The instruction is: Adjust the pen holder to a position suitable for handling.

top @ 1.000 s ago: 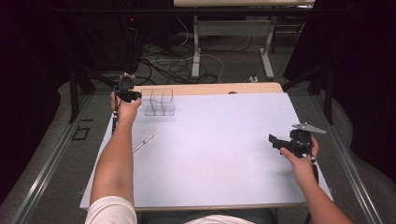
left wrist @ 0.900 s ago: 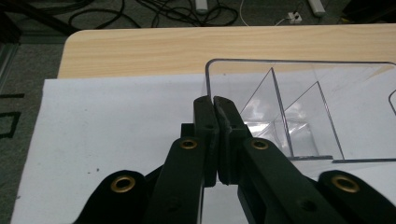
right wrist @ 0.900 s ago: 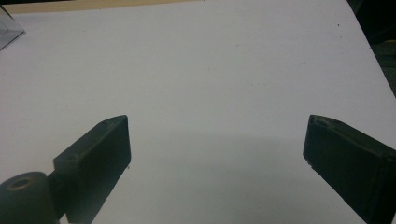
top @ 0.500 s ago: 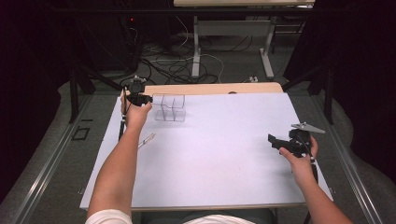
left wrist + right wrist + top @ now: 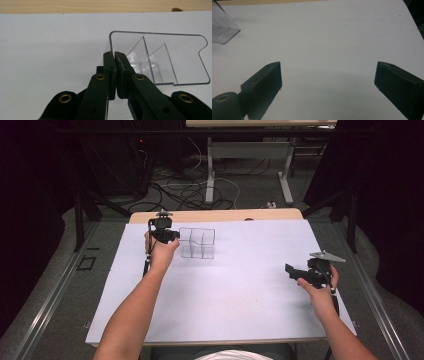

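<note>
Pinching the clear divided organizer's (image 5: pixel 160 60) near wall, the left gripper (image 5: pixel 114 56) stays clamped; the right gripper (image 5: pixel 328 77) hovers, jaws apart.

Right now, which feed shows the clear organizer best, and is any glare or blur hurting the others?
Left gripper view: sharp, clear organizer edges and dividers crisp, left gripper jaws pinched on its wall. High view: dim surroundings, organizer faint against the white table. Right gripper view: soft, right gripper jaws blurred.

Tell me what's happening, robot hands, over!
Left gripper shut on clear divided box, at its wall. Right gripper open, apart, over bare white table. Nothing in the way.
</note>
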Action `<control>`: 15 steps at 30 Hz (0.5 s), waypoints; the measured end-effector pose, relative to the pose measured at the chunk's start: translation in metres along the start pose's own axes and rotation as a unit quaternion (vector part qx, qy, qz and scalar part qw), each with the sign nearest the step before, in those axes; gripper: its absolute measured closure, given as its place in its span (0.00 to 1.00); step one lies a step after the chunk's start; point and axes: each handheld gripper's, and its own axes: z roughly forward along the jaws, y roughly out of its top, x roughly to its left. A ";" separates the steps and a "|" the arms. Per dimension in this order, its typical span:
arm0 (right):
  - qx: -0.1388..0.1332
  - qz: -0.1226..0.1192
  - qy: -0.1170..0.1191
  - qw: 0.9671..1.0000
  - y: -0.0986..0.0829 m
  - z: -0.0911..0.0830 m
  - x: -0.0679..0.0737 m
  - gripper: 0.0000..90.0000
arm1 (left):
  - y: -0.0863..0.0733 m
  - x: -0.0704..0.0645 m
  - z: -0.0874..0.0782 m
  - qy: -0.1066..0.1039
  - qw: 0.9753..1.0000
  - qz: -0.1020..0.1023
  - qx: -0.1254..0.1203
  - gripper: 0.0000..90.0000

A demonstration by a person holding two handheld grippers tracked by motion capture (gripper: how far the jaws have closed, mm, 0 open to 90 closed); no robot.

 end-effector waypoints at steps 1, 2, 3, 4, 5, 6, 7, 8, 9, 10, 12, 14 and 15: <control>0.001 0.002 0.000 1.000 0.000 0.000 0.001 0.08 | -0.002 -0.003 -0.001 -0.002 1.000 0.000 0.000 0.99; 0.000 -0.001 0.000 1.000 0.000 0.000 0.001 0.08 | -0.004 -0.005 -0.001 -0.003 1.000 0.002 -0.002 0.99; 0.000 -0.001 0.000 1.000 0.000 0.000 0.001 0.08 | -0.005 -0.008 -0.002 -0.005 1.000 0.004 -0.003 0.99; 0.001 0.000 0.001 1.000 0.000 0.000 0.001 0.08 | -0.007 -0.009 -0.002 -0.009 1.000 0.003 -0.004 0.98; 0.001 -0.003 0.001 1.000 0.000 0.000 0.001 0.08 | -0.008 -0.011 -0.003 -0.012 1.000 0.000 -0.001 0.98; 0.003 0.000 0.000 1.000 0.000 0.000 0.002 0.08 | -0.010 -0.014 -0.004 -0.021 1.000 -0.005 0.001 0.98; 0.003 0.000 0.000 1.000 0.000 0.000 0.002 0.08 | -0.010 -0.014 -0.004 -0.021 1.000 -0.005 0.001 0.98; 0.004 0.000 -0.001 1.000 -0.001 0.000 0.002 0.08 | -0.011 -0.016 -0.005 -0.025 1.000 -0.007 0.003 0.98; 0.004 0.001 -0.001 1.000 -0.001 0.001 0.002 0.08 | -0.011 -0.017 -0.005 -0.030 1.000 -0.007 0.003 0.97; 0.005 0.001 0.000 1.000 -0.001 0.001 0.002 0.08 | -0.013 -0.019 -0.005 -0.033 0.999 -0.007 0.004 0.97; 0.005 0.000 0.002 1.000 -0.001 0.001 0.002 0.08 | -0.014 -0.023 -0.005 -0.037 0.999 -0.006 -0.001 0.97; 0.005 0.001 0.002 1.000 -0.001 0.001 0.002 0.08 | -0.016 -0.027 -0.004 -0.048 0.999 -0.004 0.000 0.97; 0.004 -0.002 0.002 1.000 -0.001 0.001 0.002 0.08 | -0.017 -0.029 -0.004 -0.052 0.999 -0.005 0.002 0.97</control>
